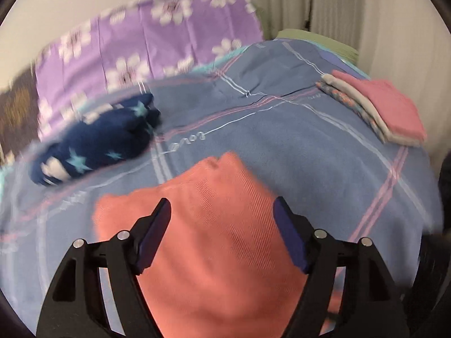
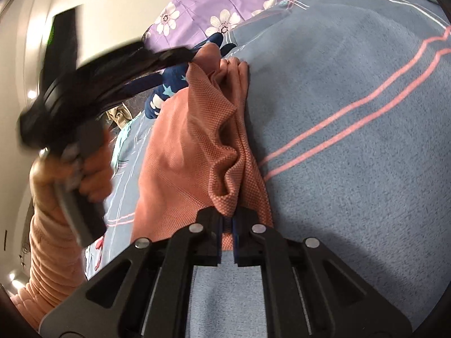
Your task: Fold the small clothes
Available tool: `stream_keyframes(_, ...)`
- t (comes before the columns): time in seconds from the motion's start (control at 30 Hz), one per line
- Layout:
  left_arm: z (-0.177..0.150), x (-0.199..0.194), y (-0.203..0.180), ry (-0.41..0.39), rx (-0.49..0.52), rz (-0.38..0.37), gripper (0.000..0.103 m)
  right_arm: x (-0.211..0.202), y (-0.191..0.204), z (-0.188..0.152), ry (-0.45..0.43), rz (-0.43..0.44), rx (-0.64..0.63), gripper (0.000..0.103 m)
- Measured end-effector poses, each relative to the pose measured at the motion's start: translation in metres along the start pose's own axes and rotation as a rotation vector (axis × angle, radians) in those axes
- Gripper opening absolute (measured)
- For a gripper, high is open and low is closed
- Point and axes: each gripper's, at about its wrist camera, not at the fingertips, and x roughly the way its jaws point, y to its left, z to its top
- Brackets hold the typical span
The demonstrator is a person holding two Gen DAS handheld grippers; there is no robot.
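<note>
Salmon-pink waffle-knit cloth (image 1: 214, 242) is lying on the blue fleece bedspread with pink and white stripes (image 1: 324, 152), bunched into loose ridges along one side, and it is the piece being folded right now. The right gripper (image 2: 227, 225) is pinching the near edge of that cloth, its jaws drawn together on a fold of fabric, while the left gripper (image 1: 222, 211) is hovering over the middle of the cloth with its jaws spread wide and nothing between them. To do this step well, the right tongs should probably be keeping a firm pinch low on the hem so both layers come along, and the left should be closing on the matching corner before any lift, so the edge is travelling level rather than twisting. The ridges look likely to trap a crease, so drawing the cloth taut first would help. A navy fleece garment with pale stars (image 1: 93, 146) is waiting crumpled near the purple flowered sheet (image 1: 157, 36), and a stack of folded small cloths, pink on top (image 1: 389, 107), is sitting well apart, where this piece will presumably be going.
</note>
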Motion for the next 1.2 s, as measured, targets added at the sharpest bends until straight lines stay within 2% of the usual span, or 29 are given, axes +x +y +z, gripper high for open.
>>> stream_keyframes(0.07, -0.029, -0.024, -0.002, -0.026, 0.074, 0.031, 0.083, 0.0, -0.002, 0.001, 0.0, 0.01, 0.006, 0.005)
stream_keyframes(0.13, -0.059, -0.04, -0.003, -0.026, 0.123, 0.038, 0.083, 0.004, -0.002, 0.007, -0.001, 0.009, 0.002, 0.005)
stream_keyframes(0.23, -0.104, -0.053, -0.004, 0.013, 0.155, 0.023, 0.083, 0.0, 0.005, 0.01, -0.007, 0.02, 0.008, 0.005)
stream_keyframes(0.3, -0.121, -0.057, -0.002, 0.023, 0.166, 0.021, 0.083, -0.014, 0.022, 0.01, -0.032, 0.086, -0.013, 0.005)
stream_keyframes(0.33, -0.129, -0.057, 0.0, 0.025, 0.168, 0.037, 0.083, -0.02, 0.032, 0.01, -0.043, 0.088, -0.033, 0.004)
stream_keyframes(0.4, -0.134, -0.056, 0.007, 0.031, 0.15, 0.048, 0.083, -0.026, 0.041, 0.009, -0.038, 0.037, -0.054, 0.004)
stream_keyframes(0.47, -0.135, -0.052, 0.018, 0.041, 0.101, 0.049, 0.083, -0.021, 0.034, 0.006, -0.021, -0.072, -0.066, 0.004)
stream_keyframes(0.57, -0.138, -0.05, 0.029, 0.054, 0.051, 0.028, 0.083, -0.004, 0.014, 0.002, 0.033, -0.167, -0.048, 0.013)
stream_keyframes(0.63, -0.141, -0.052, 0.031, 0.053, 0.039, 0.016, 0.083, -0.006, 0.007, -0.001, 0.028, -0.133, -0.033, 0.012)
stream_keyframes(0.73, -0.137, -0.062, 0.032, 0.017, 0.03, -0.013, 0.08, -0.02, 0.017, 0.005, -0.02, -0.162, -0.069, 0.022)
stream_keyframes(0.83, -0.125, -0.067, 0.031, -0.026, 0.016, -0.024, 0.06, -0.034, 0.036, 0.021, -0.079, -0.177, -0.149, 0.025)
stream_keyframes(0.9, -0.116, -0.064, 0.03, -0.045, -0.007, -0.053, 0.034, -0.034, 0.052, 0.034, -0.095, -0.18, -0.206, 0.025)
stream_keyframes(0.93, -0.113, -0.061, 0.029, -0.042, -0.015, -0.071, 0.031, -0.031, 0.058, 0.039, -0.1, -0.177, -0.234, 0.025)
stream_keyframes(1.0, -0.113, -0.043, 0.026, -0.003, -0.031, -0.106, 0.029, -0.021, 0.066, 0.05, -0.1, -0.181, -0.275, 0.024)
stream_keyframes(1.07, -0.123, -0.018, 0.024, 0.064, -0.044, -0.11, 0.029, -0.005, 0.064, 0.063, -0.08, -0.19, -0.278, 0.024)
stream_keyframes(1.2, -0.133, -0.015, 0.02, 0.033, -0.037, -0.111, 0.035, 0.018, 0.059, 0.096, -0.057, -0.21, -0.294, 0.024)
